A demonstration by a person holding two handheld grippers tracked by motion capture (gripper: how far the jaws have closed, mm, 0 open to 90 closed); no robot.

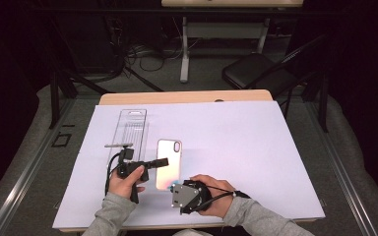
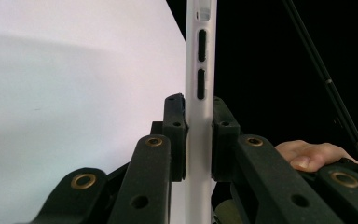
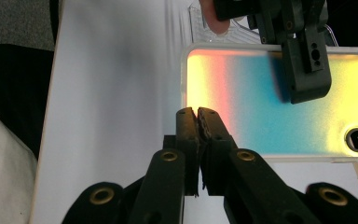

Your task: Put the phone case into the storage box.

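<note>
Nearby, clear tray (image 1: 132,129) flanks gripped phone case (image 1: 169,156).

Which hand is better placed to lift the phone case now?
Probably left: the left gripper is shut on the phone case edge, while the right gripper is shut, holding nothing, beside it.

A white sheet (image 1: 236,142) is covering most of the wooden desk (image 1: 187,97), leaving a strip of wood showing along its far edge. A clear plastic package tray (image 1: 132,129) is lying on the sheet, with an iridescent phone case (image 1: 169,156) just beside it, nearer the sheet's middle.
</note>
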